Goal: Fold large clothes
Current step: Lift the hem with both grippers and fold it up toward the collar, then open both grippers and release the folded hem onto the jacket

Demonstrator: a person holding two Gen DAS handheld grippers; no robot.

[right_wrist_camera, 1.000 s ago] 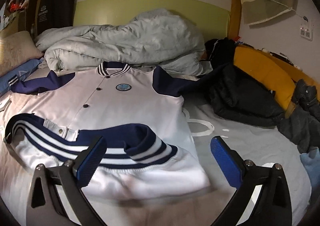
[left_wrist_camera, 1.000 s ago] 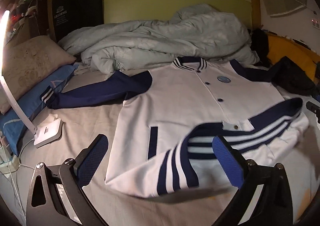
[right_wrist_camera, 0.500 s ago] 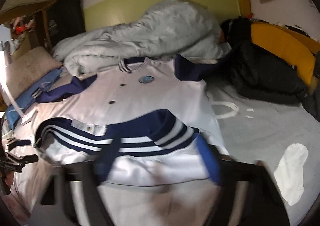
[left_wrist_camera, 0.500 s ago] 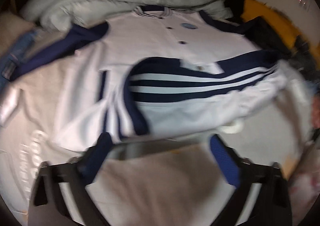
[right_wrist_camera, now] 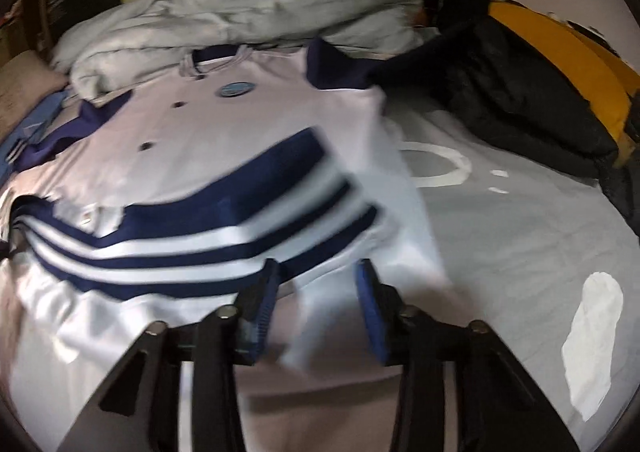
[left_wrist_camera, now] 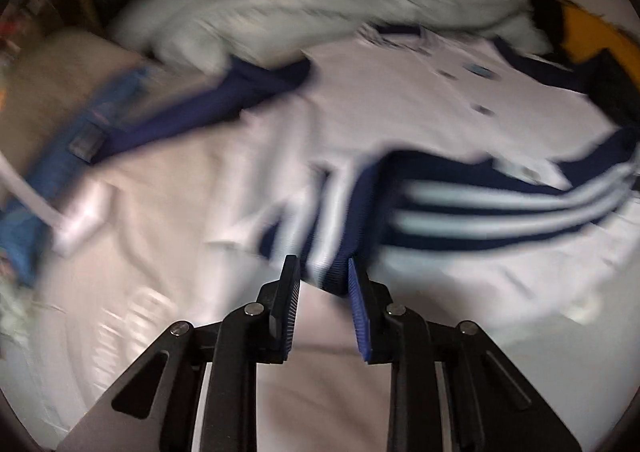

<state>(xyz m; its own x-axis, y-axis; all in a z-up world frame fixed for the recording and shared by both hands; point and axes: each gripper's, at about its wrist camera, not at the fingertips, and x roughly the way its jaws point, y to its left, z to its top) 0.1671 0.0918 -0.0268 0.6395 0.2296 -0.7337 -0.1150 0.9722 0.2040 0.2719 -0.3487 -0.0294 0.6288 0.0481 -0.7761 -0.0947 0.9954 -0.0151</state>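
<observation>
A white jacket [left_wrist_camera: 400,116] with navy sleeves and a navy-striped hem lies face up on the bed; its lower part is folded up over the body. My left gripper [left_wrist_camera: 320,276] has its jaws narrowed around the hem's left corner [left_wrist_camera: 332,252]. In the right wrist view the jacket [right_wrist_camera: 224,140] fills the left half. My right gripper [right_wrist_camera: 316,280] has its jaws narrowed around the fold's right edge [right_wrist_camera: 320,292]. Both views are motion-blurred.
A crumpled grey quilt [right_wrist_camera: 240,12] is heaped behind the collar. Black clothes [right_wrist_camera: 520,92] and a yellow cushion [right_wrist_camera: 576,52] lie at the right. A pillow [left_wrist_camera: 52,92] and a white lamp base [left_wrist_camera: 80,224] are at the left. Grey bedsheet [right_wrist_camera: 520,236] spreads right of the jacket.
Both grippers have moved in on the folded hem and their jaws have closed from wide open to a narrow gap around the cloth.
</observation>
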